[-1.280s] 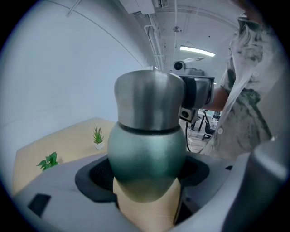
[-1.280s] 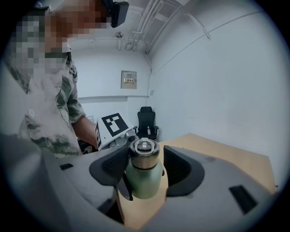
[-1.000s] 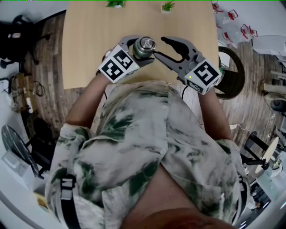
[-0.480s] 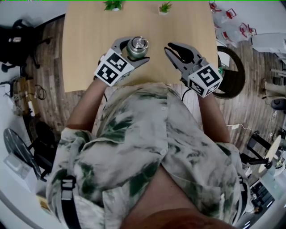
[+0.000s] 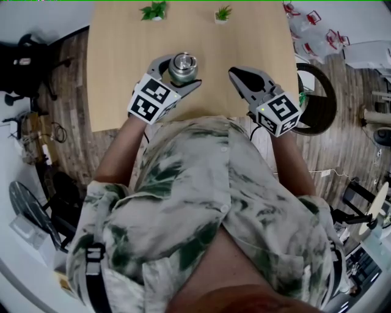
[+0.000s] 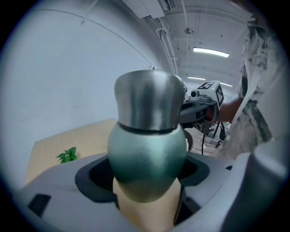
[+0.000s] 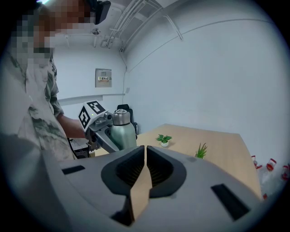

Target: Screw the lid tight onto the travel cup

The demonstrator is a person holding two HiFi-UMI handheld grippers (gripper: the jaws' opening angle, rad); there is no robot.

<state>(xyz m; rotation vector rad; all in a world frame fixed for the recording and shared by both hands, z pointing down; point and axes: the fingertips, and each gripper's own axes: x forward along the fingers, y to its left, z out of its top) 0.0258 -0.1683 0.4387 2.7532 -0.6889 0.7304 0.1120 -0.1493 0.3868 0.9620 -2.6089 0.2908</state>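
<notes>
The travel cup [image 5: 183, 66] has a green body [image 6: 147, 156] and a steel lid [image 6: 148, 103] sitting on top. My left gripper [image 5: 181, 73] is shut on the cup's body and holds it upright just above the wooden table [image 5: 122, 43]. In the left gripper view the grey jaws press on both sides of the body. My right gripper [image 5: 237, 73] hovers to the right of the cup, apart from it. Its jaws have just been closing and now meet with nothing between them [image 7: 145, 152]. The right gripper view shows the cup [image 7: 122, 132] off to its left.
Two small potted plants [image 5: 153, 10] [image 5: 223, 12] stand at the table's far edge. A black chair [image 5: 24, 49] is on the floor at the left. A round dark stand [image 5: 319, 98] and white bags [image 5: 311, 27] lie to the right of the table.
My right gripper has drawn away from the lid to the right, and its jaws have gone from wide open to shut. The left gripper with the cup has shifted slightly left.
</notes>
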